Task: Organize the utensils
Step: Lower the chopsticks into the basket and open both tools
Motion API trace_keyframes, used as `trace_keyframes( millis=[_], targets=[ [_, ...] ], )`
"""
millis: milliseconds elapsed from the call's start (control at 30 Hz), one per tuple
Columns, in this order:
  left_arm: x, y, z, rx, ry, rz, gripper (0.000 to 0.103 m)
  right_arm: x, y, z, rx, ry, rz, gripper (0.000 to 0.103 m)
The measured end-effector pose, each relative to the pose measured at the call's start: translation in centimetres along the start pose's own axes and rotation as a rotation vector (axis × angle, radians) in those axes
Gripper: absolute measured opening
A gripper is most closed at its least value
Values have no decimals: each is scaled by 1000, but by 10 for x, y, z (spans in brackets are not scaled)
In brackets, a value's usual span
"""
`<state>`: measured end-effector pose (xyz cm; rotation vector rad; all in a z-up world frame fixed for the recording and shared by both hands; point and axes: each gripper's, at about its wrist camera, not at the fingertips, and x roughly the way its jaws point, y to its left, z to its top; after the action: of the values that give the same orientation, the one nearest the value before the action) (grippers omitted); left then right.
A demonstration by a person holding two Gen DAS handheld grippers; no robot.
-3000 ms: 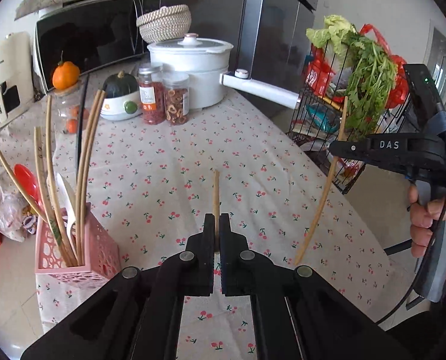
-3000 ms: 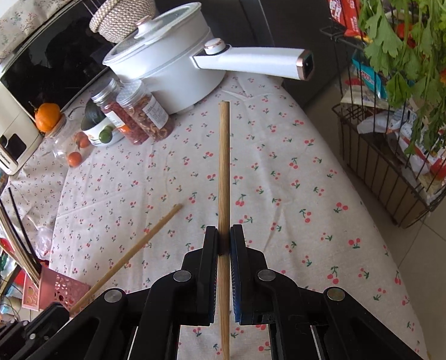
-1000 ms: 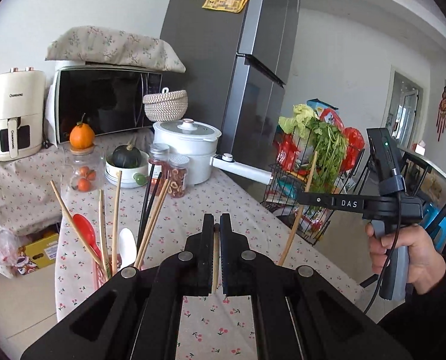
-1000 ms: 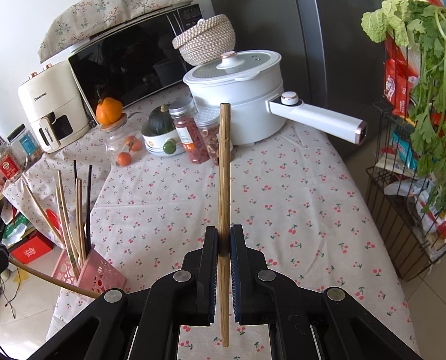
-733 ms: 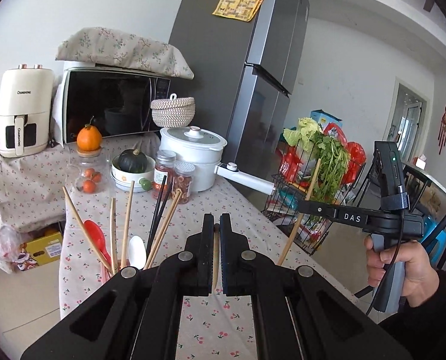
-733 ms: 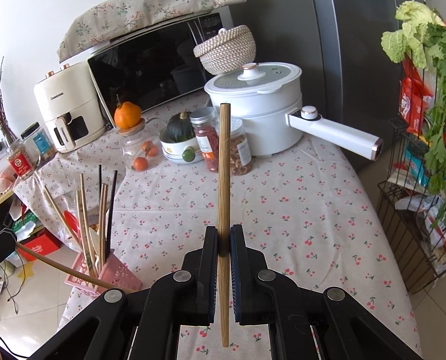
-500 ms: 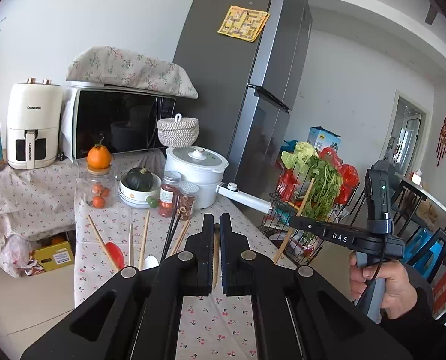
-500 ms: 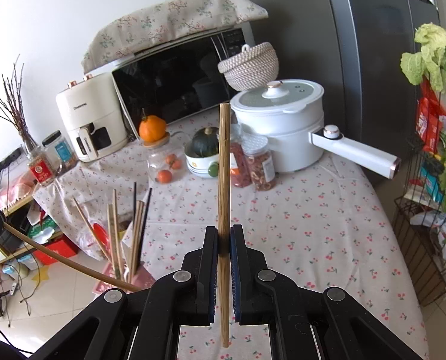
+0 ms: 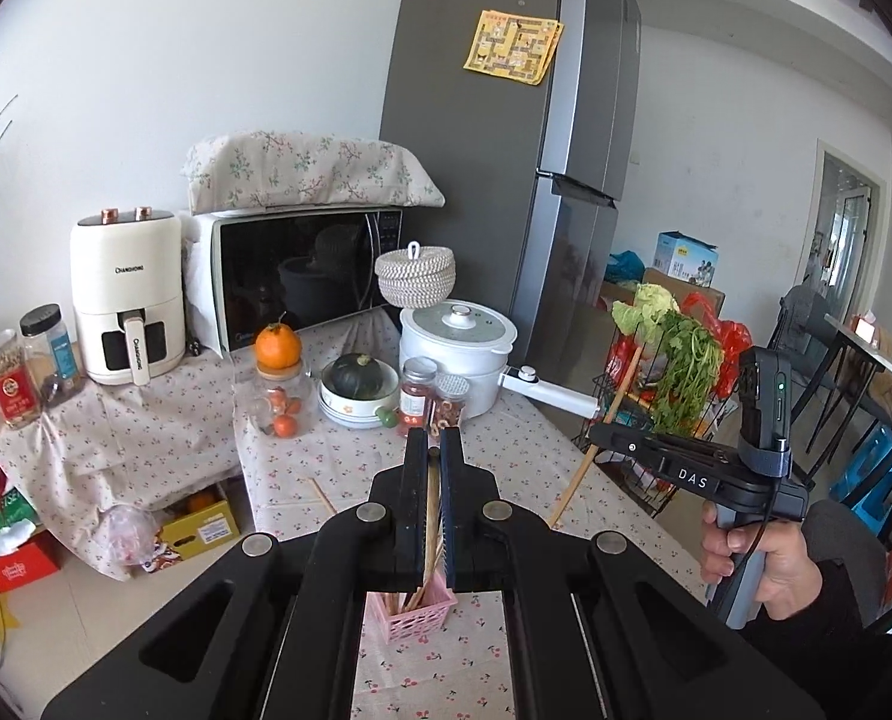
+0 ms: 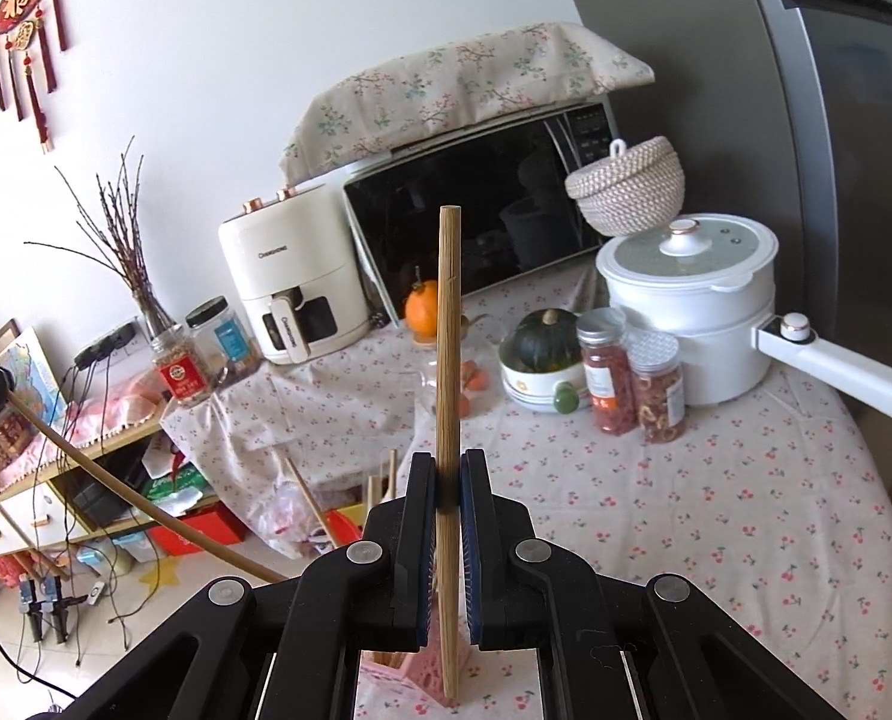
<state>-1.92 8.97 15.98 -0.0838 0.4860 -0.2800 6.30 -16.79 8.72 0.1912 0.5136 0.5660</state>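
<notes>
We are holding the left tongs (image 9: 432, 450) pinched narrow on a bamboo chopstick (image 9: 431, 501), whose shaft is running back between the jaws; from the right wrist view that same chopstick (image 10: 146, 504) is slanting across the lower left; the right tongs (image 10: 447, 474) are gripping a second bamboo chopstick (image 10: 448, 360) that is standing nearly upright between the jaws, its top end rising in front of the microwave (image 10: 475, 210) and its lower end hanging just over the pink utensil basket (image 10: 440, 675); in the left wrist view the right tongs (image 9: 595, 433) are reaching in from the right, held by a hand (image 9: 757, 558), with that second chopstick (image 9: 595, 444) slanting through them; the pink utensil basket (image 9: 413, 612) is sitting on the table (image 9: 505, 450) below and just behind our left jaws, already carrying several chopsticks, though how many we cannot tell; the table is wearing a cherry-print cloth; at its far end a white pot (image 9: 457, 360) with a long handle is standing beside two spice jars (image 9: 431, 399), a bowl with a green squash (image 9: 356, 381) and a glass jar topped by an orange (image 9: 278, 348); a white air fryer (image 9: 128, 294) is standing left of the microwave; a grey fridge (image 9: 505, 150) is rising behind the pot; a wire rack of greens (image 9: 661, 348) is standing off the table's right side.
</notes>
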Motion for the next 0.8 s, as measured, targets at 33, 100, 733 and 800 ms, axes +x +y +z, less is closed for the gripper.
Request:
trace_keyframes(
  millis=[33, 100, 733, 800],
  targets=[
    [6, 1, -2, 2, 14, 5, 3, 5, 5, 0, -7, 0, 8, 6],
    [20, 4, -7, 5, 47, 10, 3, 15, 13, 0, -19, -2, 22, 6],
    [125, 26, -26, -14, 286, -12, 4, 97, 33, -27, -66, 117, 52, 9],
    [125, 27, -27, -31, 271, -19, 7, 96, 29, -27, -46, 125, 65, 12]
  ],
)
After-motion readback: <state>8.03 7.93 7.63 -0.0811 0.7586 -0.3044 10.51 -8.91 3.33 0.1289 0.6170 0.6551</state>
